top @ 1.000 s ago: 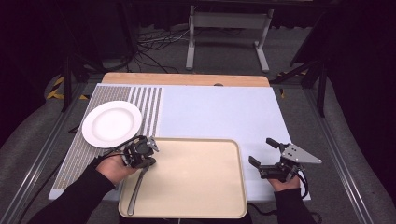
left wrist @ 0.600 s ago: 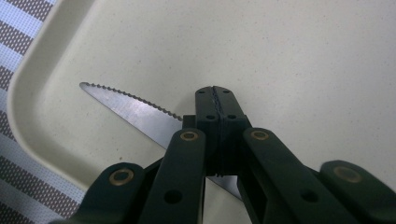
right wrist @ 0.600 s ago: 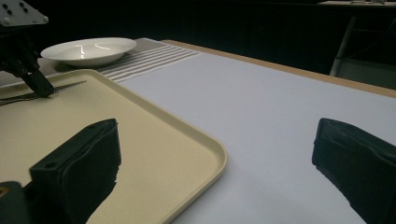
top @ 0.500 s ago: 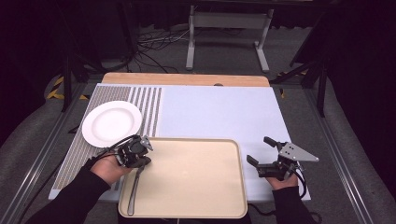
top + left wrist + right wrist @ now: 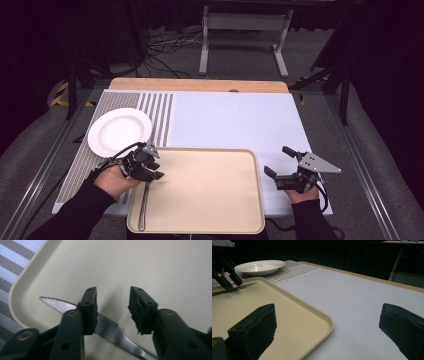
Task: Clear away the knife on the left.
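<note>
Steel, serrated knife [image 5: 110, 328] lay flat on the smooth beige tray [image 5: 155, 270]; left gripper [image 5: 112, 307] had just released it, right gripper [image 5: 327, 330] gaped wide.

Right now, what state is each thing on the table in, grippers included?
Knife: lying flat in the tray, released, serrated tip toward the tray's corner.
Tray: flat on the table, carrying the knife.
Plate: upright on the striped mat, empty.
Left gripper: open, jaws just opened, straddling the knife.
Right gripper: open, holding nothing, beside the tray.
</note>
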Demonstrator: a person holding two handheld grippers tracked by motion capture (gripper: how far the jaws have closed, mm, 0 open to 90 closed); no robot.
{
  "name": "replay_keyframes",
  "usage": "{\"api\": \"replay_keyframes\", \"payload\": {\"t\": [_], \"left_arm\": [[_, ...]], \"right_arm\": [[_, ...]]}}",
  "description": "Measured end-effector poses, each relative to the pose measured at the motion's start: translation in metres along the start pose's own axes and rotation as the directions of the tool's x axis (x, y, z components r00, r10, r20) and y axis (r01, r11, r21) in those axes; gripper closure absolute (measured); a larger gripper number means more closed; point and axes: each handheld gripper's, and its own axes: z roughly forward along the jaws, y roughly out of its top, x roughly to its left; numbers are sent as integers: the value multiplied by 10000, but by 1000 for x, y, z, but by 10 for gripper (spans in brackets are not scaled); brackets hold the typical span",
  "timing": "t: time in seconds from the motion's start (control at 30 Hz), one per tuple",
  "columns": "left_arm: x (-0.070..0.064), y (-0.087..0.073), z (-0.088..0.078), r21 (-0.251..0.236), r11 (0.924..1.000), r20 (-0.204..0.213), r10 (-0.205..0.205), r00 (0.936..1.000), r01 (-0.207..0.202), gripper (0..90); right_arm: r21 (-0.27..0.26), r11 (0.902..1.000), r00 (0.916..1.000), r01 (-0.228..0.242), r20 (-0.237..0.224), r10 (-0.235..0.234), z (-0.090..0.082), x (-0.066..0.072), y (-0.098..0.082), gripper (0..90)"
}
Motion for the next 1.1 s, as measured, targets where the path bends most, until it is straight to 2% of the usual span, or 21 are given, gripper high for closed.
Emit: {"api": "replay_keyframes", "payload": {"t": [0.07,0.1,0.13,0.2,0.27,0.3,0.4,0.43,0.47,0.53,0.57,0.6,0.63,0.67,0.7,0.83,0.9,0.93,0.97,1.07,1.1], "left_arm": [[1,-3,-12,-789,9968,191,-89,9998,104,406],[1,-3,-12,-789,9968,191,-89,9998,104,343],[1,-4,-15,-1072,9941,196,-150,9997,171,343],[3,-9,-24,-1689,9853,236,-214,9995,250,213],[3,-12,-27,-1882,9816,220,-281,9994,317,134],[2,-15,-32,-2142,9758,139,-410,9991,430,88],[2,-24,-44,-3236,9443,40,-615,9981,595,36],[2,-24,-44,-3236,9443,40,-615,9981,595,6],[1,-29,-48,-3738,9262,-235,-618,9978,486,6],[2,-35,-52,-4215,9057,-302,-633,9975,447,2],[3,-43,-56,-4705,8813,-296,-662,9974,445,2],[4,-46,-57,-4881,8716,-279,-674,9973,452,2],[4,-51,-57,-5158,8553,-205,-710,9973,503,2],[5,-54,-58,-5294,8466,-118,-724,9973,552,2],[5,-54,-58,-5294,8466,-118,-724,9973,552,2],[4,-72,-56,-6059,7950,-421,-683,9968,289,5],[6,-80,-57,-6459,7630,-480,-746,9961,260,6],[7,-86,-56,-6702,7401,-188,-907,9957,548,6],[7,-89,-57,-6788,7318,-169,-972,9951,600,6],[8,-104,-53,-7134,6972,-292,-1304,9910,707,13],[10,-109,-52,-7179,6918,-187,-1309,9912,778,13]], "right_arm": [[13,10000,10000,56,-9,-56,2,0,0,19],[5,10000,10000,46,-1,-46,2,0,0,19],[5,10000,10000,46,-1,-46,2,0,0,19],[-14,10000,10000,64,-17,-64,4,0,2,19],[-4,10000,10000,77,-30,-77,5,0,2,19],[19,10000,9999,97,-54,-96,6,1,2,19],[-28,10000,10000,78,-35,-78,5,1,2,19],[-28,10000,10000,78,-35,-78,5,1,2,19],[-54,10000,9999,83,-58,-84,5,0,2,19],[-49,10000,10000,71,-45,-71,4,0,2,19],[-57,10000,10000,73,-42,-73,4,0,2,19],[-58,10000,10000,72,-41,-72,4,0,2,19],[-66,10000,10000,69,-51,-69,4,0,2,19],[-64,10000,10000,68,-53,-68,4,0,2,19],[-64,10000,10000,68,-53,-68,4,0,2,19],[-92,9999,10000,86,-45,-87,4,0,3,19],[-146,9999,9999,87,-52,-88,4,0,3,19],[-139,9999,9999,97,-47,-97,4,0,3,19],[-141,9999,10000,76,-37,-77,4,0,3,19],[-138,9999,10000,71,-27,-71,3,0,3,19],[-146,9999,10000,69,-21,-69,3,0,3,19]]}}
